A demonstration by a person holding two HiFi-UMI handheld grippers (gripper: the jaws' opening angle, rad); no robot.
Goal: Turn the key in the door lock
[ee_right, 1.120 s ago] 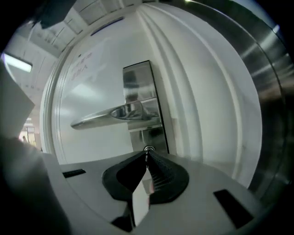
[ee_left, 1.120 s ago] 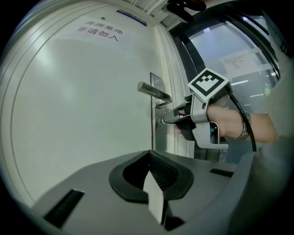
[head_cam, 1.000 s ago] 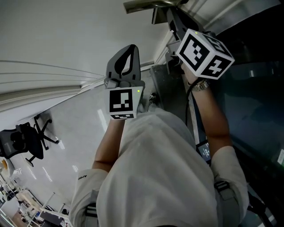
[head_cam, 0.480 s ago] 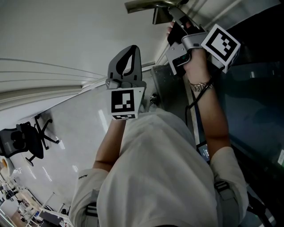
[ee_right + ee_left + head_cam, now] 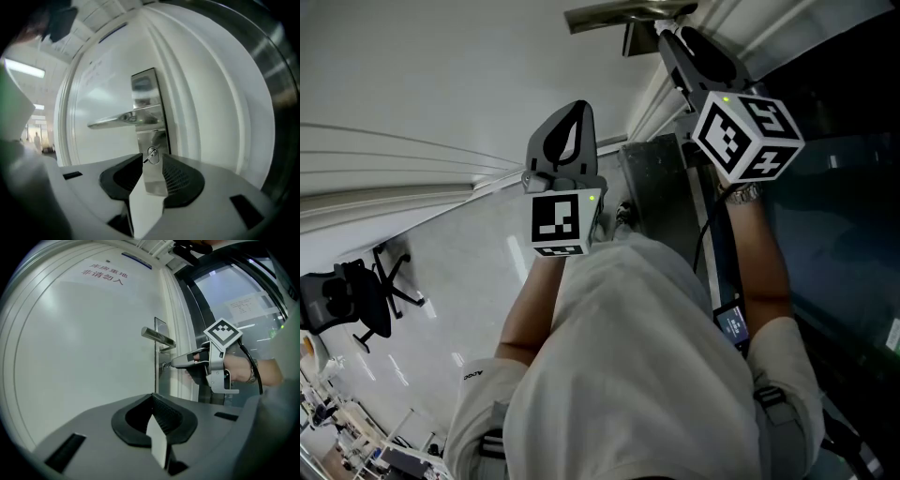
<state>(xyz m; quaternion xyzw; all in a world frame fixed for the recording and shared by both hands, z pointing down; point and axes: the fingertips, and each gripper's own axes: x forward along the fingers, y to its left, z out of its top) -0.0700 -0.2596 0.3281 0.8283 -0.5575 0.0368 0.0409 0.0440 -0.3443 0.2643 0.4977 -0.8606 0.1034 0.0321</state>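
Note:
A small metal key (image 5: 151, 156) sticks out slanted from the round lock cylinder in the steel plate (image 5: 149, 105) below the lever handle (image 5: 123, 118) of a white door. My right gripper (image 5: 152, 162) points level at the lock. Its jaws are opening, with the key's head in the gap between the tips and the pads clear of it. The left gripper view shows the right gripper (image 5: 174, 363) with its tips at the key (image 5: 165, 365). My left gripper (image 5: 565, 131) hovers to the left, away from the door, shut on nothing.
A dark glass panel (image 5: 844, 216) and metal frame (image 5: 661, 187) stand right of the door. Red lettering (image 5: 103, 273) is printed high on the door. Office chairs (image 5: 356, 295) stand on the pale floor at the lower left.
The right gripper rolled over at the lock, then rolled back to its former attitude and drew back slightly. The left gripper has stayed in place.

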